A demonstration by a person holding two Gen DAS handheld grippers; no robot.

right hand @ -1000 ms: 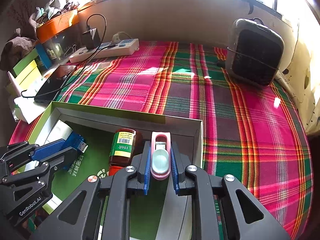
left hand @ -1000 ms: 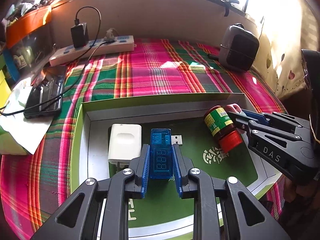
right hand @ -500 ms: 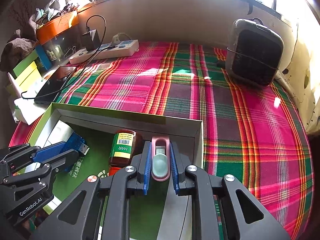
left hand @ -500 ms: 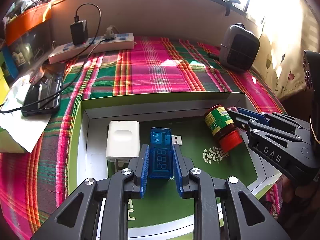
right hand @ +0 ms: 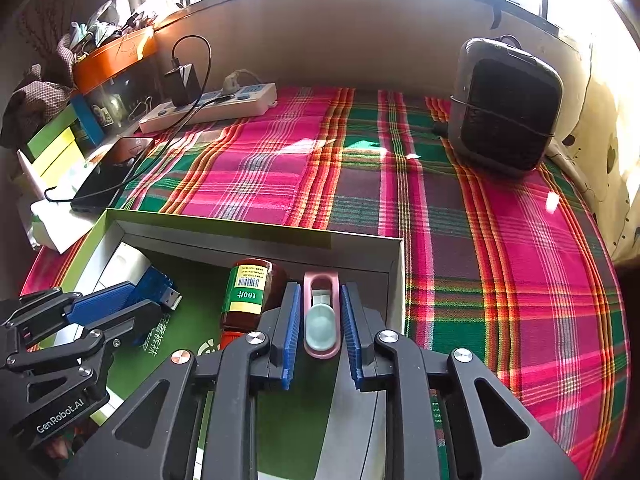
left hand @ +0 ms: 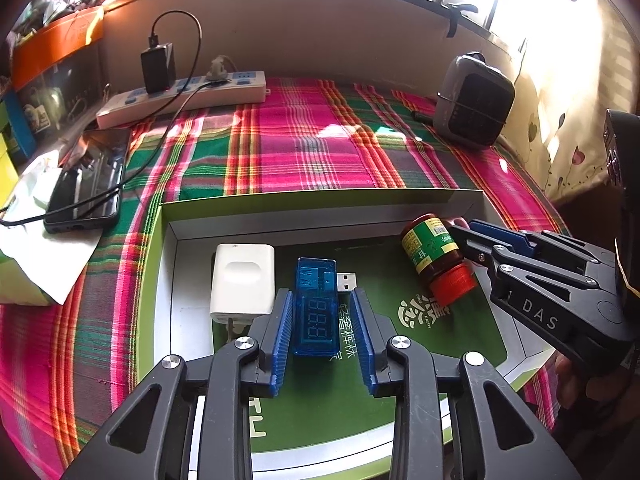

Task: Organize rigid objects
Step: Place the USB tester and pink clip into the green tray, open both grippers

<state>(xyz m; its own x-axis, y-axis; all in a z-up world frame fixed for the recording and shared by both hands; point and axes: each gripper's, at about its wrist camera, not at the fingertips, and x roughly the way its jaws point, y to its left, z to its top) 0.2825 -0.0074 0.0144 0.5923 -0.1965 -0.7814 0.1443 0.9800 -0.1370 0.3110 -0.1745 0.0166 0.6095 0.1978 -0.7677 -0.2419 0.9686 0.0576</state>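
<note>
My big green box (left hand: 168, 264) sat on the checked cloth (left hand: 304, 148) and had not moved, and the white plug block (left hand: 242, 280) and the brown bottle with the red cap (left hand: 436, 256) lay inside it just like before. My left gripper (left hand: 322, 312) had been squeezing the blue USB stick (left hand: 316, 304) a second ago, but now its jaws were opening, with gaps on both sides, so the stick lay loose on the box floor beside the white block. My right gripper (right hand: 320, 320) had been tight on the little pink clipper (right hand: 321, 316), and its jaws were opening a tiny bit, so the clipper sat free between them in the box's right corner by the bottle.
</note>
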